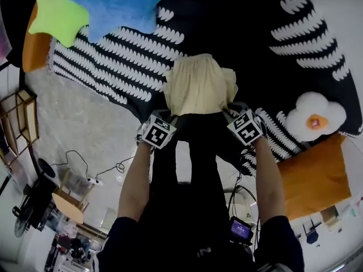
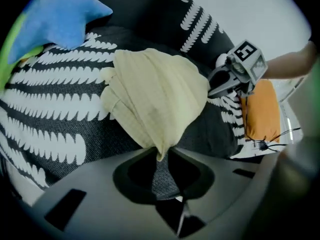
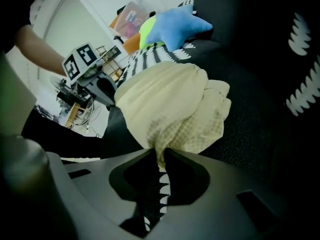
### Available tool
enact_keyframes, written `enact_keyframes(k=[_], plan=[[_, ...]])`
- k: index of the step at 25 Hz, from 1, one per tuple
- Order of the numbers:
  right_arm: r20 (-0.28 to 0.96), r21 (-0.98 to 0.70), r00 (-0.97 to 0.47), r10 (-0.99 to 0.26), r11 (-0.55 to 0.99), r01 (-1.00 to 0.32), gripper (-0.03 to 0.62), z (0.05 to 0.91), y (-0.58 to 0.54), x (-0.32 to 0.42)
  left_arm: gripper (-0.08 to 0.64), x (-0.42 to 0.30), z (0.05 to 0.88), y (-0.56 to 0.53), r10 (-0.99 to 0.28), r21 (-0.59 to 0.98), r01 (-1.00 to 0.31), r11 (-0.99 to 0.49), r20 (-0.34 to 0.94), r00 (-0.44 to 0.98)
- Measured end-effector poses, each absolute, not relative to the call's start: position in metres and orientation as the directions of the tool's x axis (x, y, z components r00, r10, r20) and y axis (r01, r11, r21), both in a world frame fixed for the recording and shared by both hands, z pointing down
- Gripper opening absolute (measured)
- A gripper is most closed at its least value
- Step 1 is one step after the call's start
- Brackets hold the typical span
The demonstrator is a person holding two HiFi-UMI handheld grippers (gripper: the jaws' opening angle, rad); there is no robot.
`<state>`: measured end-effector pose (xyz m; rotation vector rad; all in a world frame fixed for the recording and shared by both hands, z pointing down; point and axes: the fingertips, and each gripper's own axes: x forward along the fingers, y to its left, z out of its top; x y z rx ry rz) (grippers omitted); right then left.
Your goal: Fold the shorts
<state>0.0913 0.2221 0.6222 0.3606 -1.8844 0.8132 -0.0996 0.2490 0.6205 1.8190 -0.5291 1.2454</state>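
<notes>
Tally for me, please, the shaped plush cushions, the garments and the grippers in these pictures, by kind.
Star cushions: 2, the blue star cushion and the green star cushion
Fried-egg cushion: 1
Shorts: 1
Grippers: 2, the left gripper and the right gripper
Total: 6

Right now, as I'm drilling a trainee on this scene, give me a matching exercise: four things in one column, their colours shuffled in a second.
Things:
1 shorts
2 cover under the shorts
3 egg-shaped cushion
4 star cushion nearer the shorts

Colours:
a blue
b black with a white pattern
c pale yellow
d white with an orange centre

Pairs: 1-c, 2-b, 3-d, 4-a
</notes>
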Motion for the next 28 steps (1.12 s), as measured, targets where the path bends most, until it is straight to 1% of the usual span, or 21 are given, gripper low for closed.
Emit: enact_keyframes(k=[1,2,6,11,12,13,15,16,17,19,21,25,28], plan=[[0.885,-0.376,-0.452,0.109,0.741,-0.556,0.043,0.624,0.219,0.09,0.039,-0.103,0.627,0.244,0.105,0.389,-0.74,-0.549,0.91,0.401],[0.879,-0.38,-0.464,0.109,0.747,-0.545,0.032,0.622,0.215,0.089,0.029,-0.106,0.63,0.238,0.101,0.386,-0.741,-0.549,0.911,0.4],[0.865,-0.397,-0.495,0.084,0.717,-0.573,0.028,0.611,0.206,0.107,0.02,-0.114,0.625,0.225,0.107,0.4,-0.711,-0.578,0.901,0.42],[0.89,-0.376,-0.446,0.097,0.71,-0.595,0.029,0.624,0.224,0.129,0.017,-0.122,0.627,0.232,0.089,0.38,-0.747,-0.546,0.912,0.399],[0.895,-0.368,-0.436,0.096,0.709,-0.601,0.038,0.623,0.226,0.131,0.017,-0.121,0.627,0.234,0.085,0.369,-0.759,-0.536,0.918,0.387],[0.901,-0.364,-0.423,0.099,0.705,-0.609,0.073,0.622,0.23,0.135,0.02,-0.122,0.627,0.236,0.079,0.353,-0.775,-0.524,0.926,0.369],[0.912,-0.361,-0.394,0.118,0.686,-0.631,0.198,0.62,0.24,0.146,0.056,-0.127,0.624,0.24,0.061,0.322,-0.811,-0.489,0.94,0.336],[0.915,-0.359,-0.386,0.116,0.672,-0.648,0.22,0.617,0.243,0.152,0.069,-0.129,0.622,0.241,0.052,0.317,-0.824,-0.469,0.942,0.332],[0.915,-0.355,-0.391,0.098,0.652,-0.67,0.225,0.613,0.243,0.155,0.093,-0.131,0.619,0.241,0.043,0.318,-0.834,-0.451,0.941,0.336],[0.908,-0.35,-0.419,0.031,0.607,-0.714,0.286,0.602,0.235,0.154,0.165,-0.135,0.614,0.24,0.028,0.328,-0.845,-0.422,0.937,0.349],[0.897,-0.352,-0.441,-0.028,0.558,-0.751,0.334,0.586,0.225,0.144,0.225,-0.141,0.605,0.235,-0.001,0.326,-0.855,-0.403,0.934,0.357],[0.87,-0.368,-0.472,-0.141,0.452,-0.813,0.379,0.54,0.207,0.124,0.272,-0.141,0.558,0.204,-0.164,0.325,-0.883,-0.339,0.904,0.395],[0.853,-0.336,-0.46,-0.246,0.417,-0.845,0.376,0.5,0.186,0.118,0.293,-0.129,0.516,0.176,-0.249,0.358,-0.876,-0.322,0.861,0.443]])
